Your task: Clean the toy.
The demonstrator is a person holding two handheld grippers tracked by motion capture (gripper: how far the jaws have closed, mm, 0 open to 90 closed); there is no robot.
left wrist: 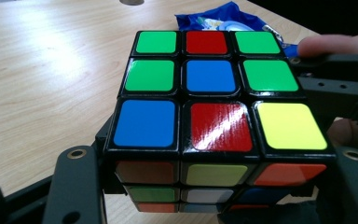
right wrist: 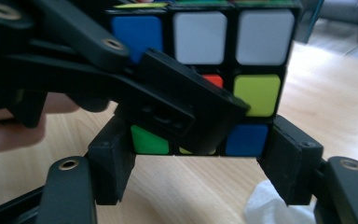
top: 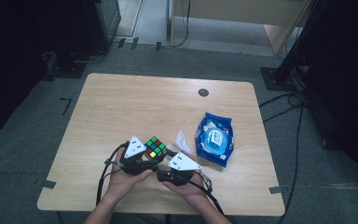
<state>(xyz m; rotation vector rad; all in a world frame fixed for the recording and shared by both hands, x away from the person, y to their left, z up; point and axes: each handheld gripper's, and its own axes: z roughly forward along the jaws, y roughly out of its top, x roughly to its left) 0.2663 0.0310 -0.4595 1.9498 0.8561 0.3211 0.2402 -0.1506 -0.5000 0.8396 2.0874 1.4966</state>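
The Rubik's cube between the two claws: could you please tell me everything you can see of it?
The Rubik's cube is a scrambled three-by-three puzzle of glossy coloured stickers on black plastic. Its top face reads green, red, green; green, blue, green; blue, red, yellow. Another face shows blue, white, orange, yellow and green stickers. It is held level just above the wooden table, near the front edge, left of a blue packet. The left claw grips its lower layer; the right claw brackets the bottom layer, contact unclear.

— How was the light?
— Dim room, dark at nine and three o'clock; the bench (top: pixel 121 107) was evenly lit.
— Any glare?
— On the cube (left wrist: pixel 219 126)'s red sticker; near tongs were blurred.
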